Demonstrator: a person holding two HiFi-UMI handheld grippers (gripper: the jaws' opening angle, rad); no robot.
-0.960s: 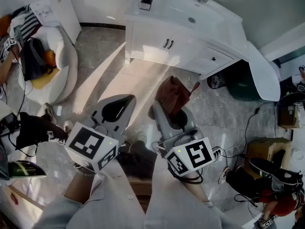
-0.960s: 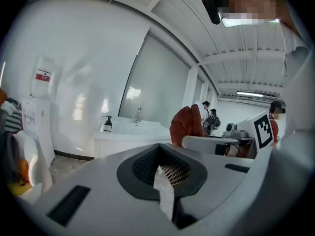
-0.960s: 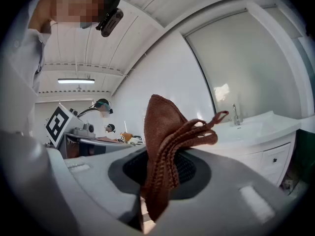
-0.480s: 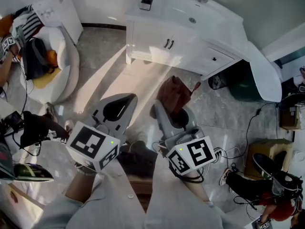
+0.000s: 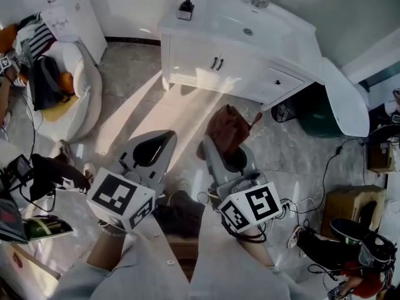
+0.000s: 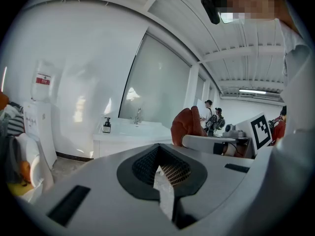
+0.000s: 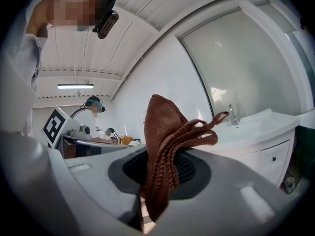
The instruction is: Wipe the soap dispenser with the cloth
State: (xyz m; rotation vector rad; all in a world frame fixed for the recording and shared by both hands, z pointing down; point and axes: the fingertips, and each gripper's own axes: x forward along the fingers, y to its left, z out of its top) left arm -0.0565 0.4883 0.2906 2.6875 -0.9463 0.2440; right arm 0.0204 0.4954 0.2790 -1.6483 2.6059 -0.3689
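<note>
Right gripper view showed the right gripper [image 5: 215,147] clamped on the brown cloth [image 7: 165,132]. The left gripper [image 5: 156,141] was closed and empty. The soap dispenser [image 5: 185,6] stood on the table [image 5: 212,19], far ahead of both. Good practice called for closing in first, then presenting the loose folds.

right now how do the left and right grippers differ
The right gripper is shut on the brown cloth, which stands up out of its jaws; the left gripper is shut on nothing. The left gripper's dark pads show bare, while the right gripper's are partly covered by the cloth. Both point toward the white vanity and are far from the soap dispenser on it.
</note>
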